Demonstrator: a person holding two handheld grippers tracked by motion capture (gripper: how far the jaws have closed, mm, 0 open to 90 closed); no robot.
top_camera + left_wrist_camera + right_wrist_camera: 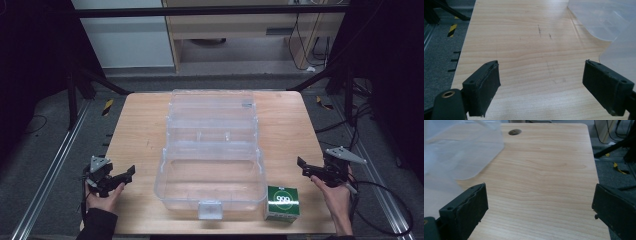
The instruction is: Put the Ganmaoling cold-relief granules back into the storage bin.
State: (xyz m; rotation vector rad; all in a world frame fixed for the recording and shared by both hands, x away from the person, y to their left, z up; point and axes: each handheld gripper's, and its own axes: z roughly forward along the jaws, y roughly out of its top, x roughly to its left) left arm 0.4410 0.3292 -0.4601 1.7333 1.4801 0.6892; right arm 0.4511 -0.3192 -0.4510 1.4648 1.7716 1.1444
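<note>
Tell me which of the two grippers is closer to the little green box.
The right gripper. The green box sits at the table's front right, just beside that hand; the left gripper is across the clear plastic case.

Clear plastic organiser box (609, 22): cut by the top and right edges of the left gripper view, hazy; likewise at upper left (456, 150) of the right gripper view.
Small green carton (282, 202): white print at lower right of the high view too small to read.
Black pads (616, 215): the right one runs off the right gripper view's lower right corner.
Forearms: cut by the high view's bottom edge.
</note>
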